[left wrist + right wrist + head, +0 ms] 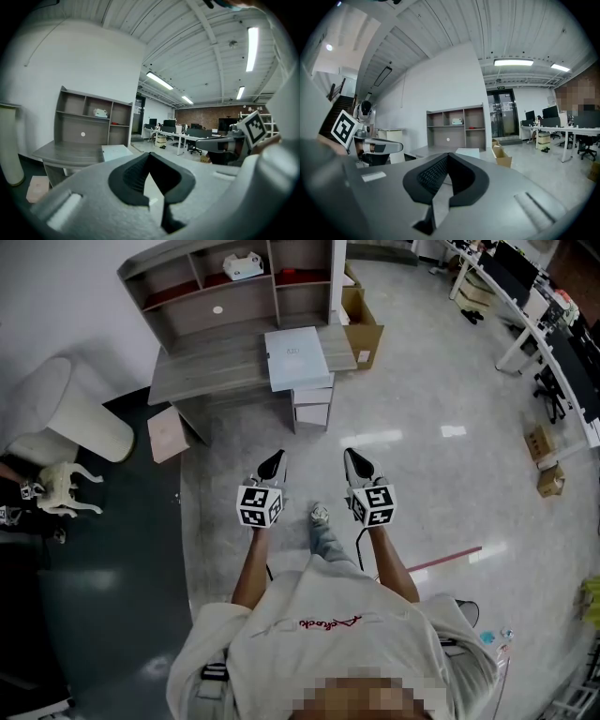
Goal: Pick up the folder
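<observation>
A pale blue folder (297, 357) lies flat on the right end of a grey desk (206, 371) with a shelf unit on its back. Both grippers hang over the floor well short of the desk, side by side, pointing toward it. My left gripper (272, 465) is shut with nothing in it, and so is my right gripper (357, 465). In the left gripper view the folder (115, 152) shows just above the shut left gripper (149, 154). The right gripper view has the folder (468, 152) far ahead beyond the shut right gripper (449, 154).
A white drawer unit (312, 407) stands under the desk's right end, an open cardboard box (364, 329) beside it. A small box (167, 434) and a white cylinder (89, 418) sit to the left. Office desks (525, 324) and cartons (547, 460) line the right.
</observation>
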Motion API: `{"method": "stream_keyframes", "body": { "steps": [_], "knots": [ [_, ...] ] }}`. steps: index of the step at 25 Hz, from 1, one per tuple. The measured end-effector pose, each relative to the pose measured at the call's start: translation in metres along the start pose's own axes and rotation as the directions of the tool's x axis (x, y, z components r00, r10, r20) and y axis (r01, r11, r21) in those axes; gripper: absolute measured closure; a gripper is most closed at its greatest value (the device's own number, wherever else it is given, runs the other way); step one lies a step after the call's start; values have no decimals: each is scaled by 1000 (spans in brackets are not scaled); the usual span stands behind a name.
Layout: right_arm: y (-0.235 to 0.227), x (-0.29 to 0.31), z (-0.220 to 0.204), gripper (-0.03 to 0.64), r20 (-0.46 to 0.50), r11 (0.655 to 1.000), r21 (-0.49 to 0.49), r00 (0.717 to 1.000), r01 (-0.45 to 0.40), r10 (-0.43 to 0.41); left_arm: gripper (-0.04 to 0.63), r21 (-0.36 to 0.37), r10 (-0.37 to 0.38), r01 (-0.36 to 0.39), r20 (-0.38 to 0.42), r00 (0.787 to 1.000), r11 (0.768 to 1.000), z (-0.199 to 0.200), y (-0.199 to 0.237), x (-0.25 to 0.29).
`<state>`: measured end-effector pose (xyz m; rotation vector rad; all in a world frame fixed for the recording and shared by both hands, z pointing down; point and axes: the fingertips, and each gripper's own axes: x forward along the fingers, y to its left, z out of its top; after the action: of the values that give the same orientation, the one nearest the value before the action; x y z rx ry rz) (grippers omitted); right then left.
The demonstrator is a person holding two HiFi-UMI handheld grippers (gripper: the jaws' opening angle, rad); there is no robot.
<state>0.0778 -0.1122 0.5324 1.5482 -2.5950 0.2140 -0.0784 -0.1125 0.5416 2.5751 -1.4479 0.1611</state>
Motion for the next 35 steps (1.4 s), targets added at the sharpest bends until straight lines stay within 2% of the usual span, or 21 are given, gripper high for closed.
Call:
{"method": "stream_keyframes", "body": {
  "steps": [13,24,35],
  "knots": [
    [-58,106,27,611,-19,999,-5,999,-41,41,597,-13,16,-16,-4,1000,1000,30,53,105],
    [-110,187,43,611,-24,998,19,998,-59,59,596,4,21,-21,-28,999,1000,55,92,190],
    [-135,250,50,611,-31,995,22,995,-96,96,596,8,47,-46,-45,998,999,64,129,242]
  ]
}}
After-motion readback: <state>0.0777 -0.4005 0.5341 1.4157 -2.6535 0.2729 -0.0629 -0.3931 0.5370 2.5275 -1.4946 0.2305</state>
